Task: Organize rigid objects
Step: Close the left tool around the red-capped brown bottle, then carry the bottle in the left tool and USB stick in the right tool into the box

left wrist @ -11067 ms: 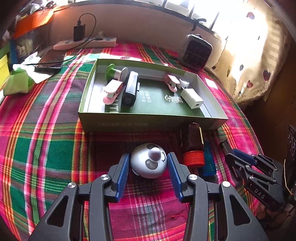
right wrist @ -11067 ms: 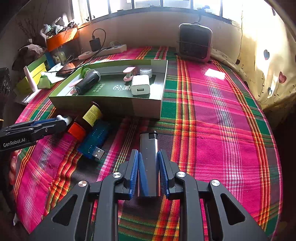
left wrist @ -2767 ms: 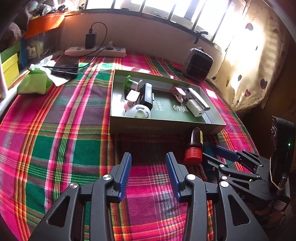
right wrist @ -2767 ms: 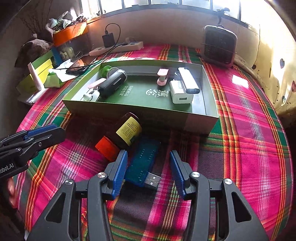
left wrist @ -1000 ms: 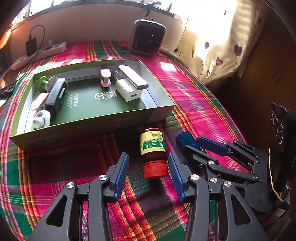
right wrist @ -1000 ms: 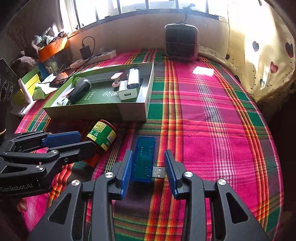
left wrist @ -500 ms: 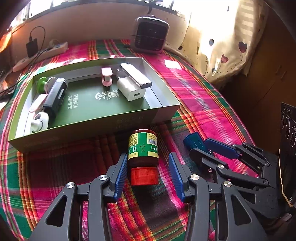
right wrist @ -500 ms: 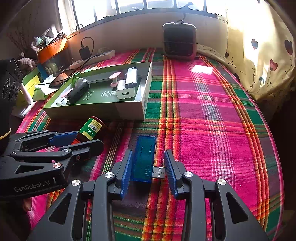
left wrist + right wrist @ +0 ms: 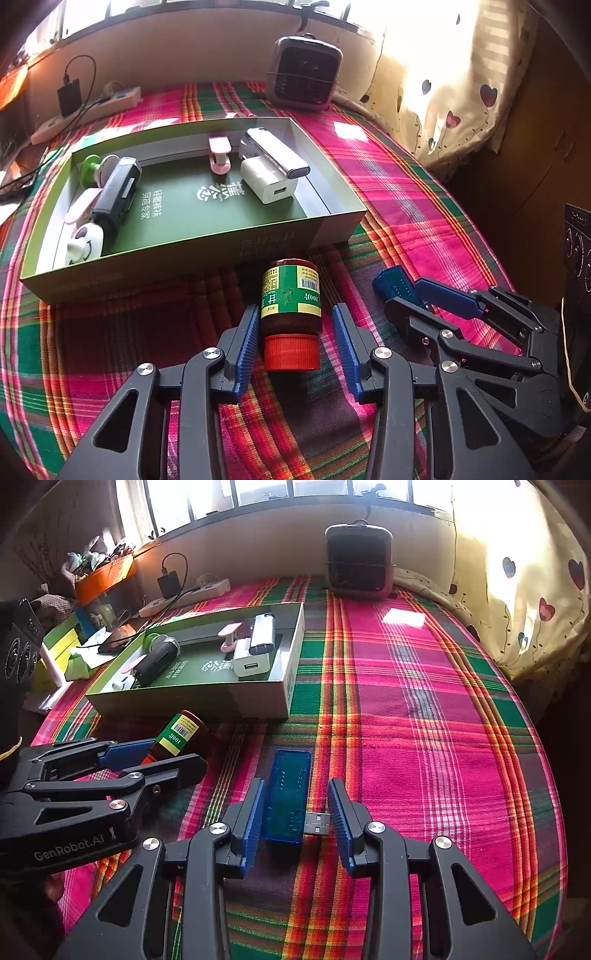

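Since half a second ago the left tongs (image 9: 295, 347) have slid further along the brown bottle (image 9: 290, 306), which now lies between their parted pads, red cap at 6 o'clock. The right tongs (image 9: 295, 823), also parted, straddle the blue USB stick (image 9: 288, 794) on the plaid tabletop (image 9: 424, 720). Neither item is gripped yet. Both lie just in front of the green box (image 9: 184, 254), at 12 o'clock. The step in hand looks like a double pick-up: next, each pair should close squarely, then lift over the box wall.
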Demonstrator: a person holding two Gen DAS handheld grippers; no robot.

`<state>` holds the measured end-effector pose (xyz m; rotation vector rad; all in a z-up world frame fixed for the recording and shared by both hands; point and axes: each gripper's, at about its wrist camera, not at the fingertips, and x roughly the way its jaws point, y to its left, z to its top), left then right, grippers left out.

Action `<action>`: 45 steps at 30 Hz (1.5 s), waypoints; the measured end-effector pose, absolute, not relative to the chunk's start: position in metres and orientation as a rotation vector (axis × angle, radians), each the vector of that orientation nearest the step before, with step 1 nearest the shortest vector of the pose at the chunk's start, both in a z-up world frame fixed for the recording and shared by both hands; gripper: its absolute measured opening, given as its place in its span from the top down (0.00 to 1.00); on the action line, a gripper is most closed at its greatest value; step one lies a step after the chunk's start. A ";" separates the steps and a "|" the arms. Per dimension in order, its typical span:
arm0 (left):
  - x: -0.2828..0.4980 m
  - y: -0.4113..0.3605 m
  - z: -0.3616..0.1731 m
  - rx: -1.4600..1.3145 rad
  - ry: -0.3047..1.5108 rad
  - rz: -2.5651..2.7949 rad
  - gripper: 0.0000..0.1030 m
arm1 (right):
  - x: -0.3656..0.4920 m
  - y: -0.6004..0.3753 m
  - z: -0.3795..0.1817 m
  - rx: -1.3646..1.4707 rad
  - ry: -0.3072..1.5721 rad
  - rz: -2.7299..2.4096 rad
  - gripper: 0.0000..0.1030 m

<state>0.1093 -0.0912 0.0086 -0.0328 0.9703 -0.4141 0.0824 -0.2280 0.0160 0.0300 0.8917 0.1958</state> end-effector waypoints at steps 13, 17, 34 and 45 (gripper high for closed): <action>0.110 -0.088 0.008 -0.039 0.968 -0.404 0.70 | 0.082 -0.228 0.016 0.031 0.892 0.196 0.65; 0.110 -0.088 0.008 -0.039 0.968 -0.405 0.70 | 0.083 -0.228 0.016 0.030 0.892 0.196 0.65; 0.104 -0.078 0.018 -0.035 0.937 -0.391 0.70 | 0.083 -0.227 0.016 0.029 0.891 0.198 0.65; 0.105 -0.063 0.032 -0.054 0.902 -0.381 0.70 | 0.081 -0.222 0.025 0.017 0.864 0.198 0.65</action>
